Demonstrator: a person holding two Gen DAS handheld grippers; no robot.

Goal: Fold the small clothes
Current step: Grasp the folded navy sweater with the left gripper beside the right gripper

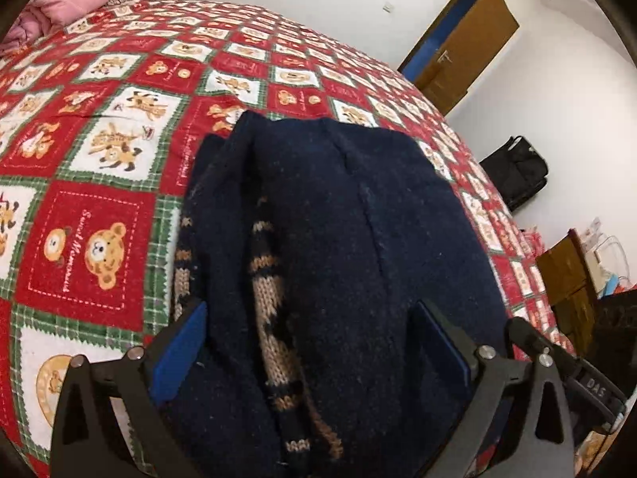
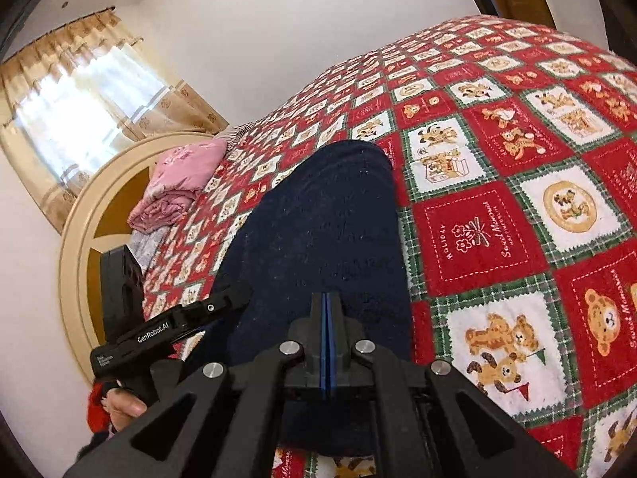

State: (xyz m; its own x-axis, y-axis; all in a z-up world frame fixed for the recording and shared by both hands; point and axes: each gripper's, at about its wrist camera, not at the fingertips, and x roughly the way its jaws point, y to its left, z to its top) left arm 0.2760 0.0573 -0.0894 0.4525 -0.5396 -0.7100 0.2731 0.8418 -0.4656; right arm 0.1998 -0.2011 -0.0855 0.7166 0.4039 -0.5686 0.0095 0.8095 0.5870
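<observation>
Sweater (image 1: 338,239) folded on bedspread (image 1: 99,159) | left gripper (image 1: 314,342) wide, empty | right gripper (image 2: 326,330) closed, empty

Navy sweater (image 1: 338,219) on quilted bed (image 1: 119,159)

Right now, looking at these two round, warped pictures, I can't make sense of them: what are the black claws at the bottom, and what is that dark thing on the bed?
There is no robot here. A person holds a hand-held two-finger gripper in each hand, and each carries a wide-angle camera looking along its fingers, hence the bulging view. One picture is from the left gripper: its blue-padded jaws stand wide apart over a navy knitted sweater with a tan patterned band, not pinching it. The other is from the right gripper: its jaws are pressed together, with nothing visibly between them. There you also see the left tool and the hand holding it. The sweater lies on a red teddy-bear bedspread, with a pink folded quilt near the headboard.
</observation>
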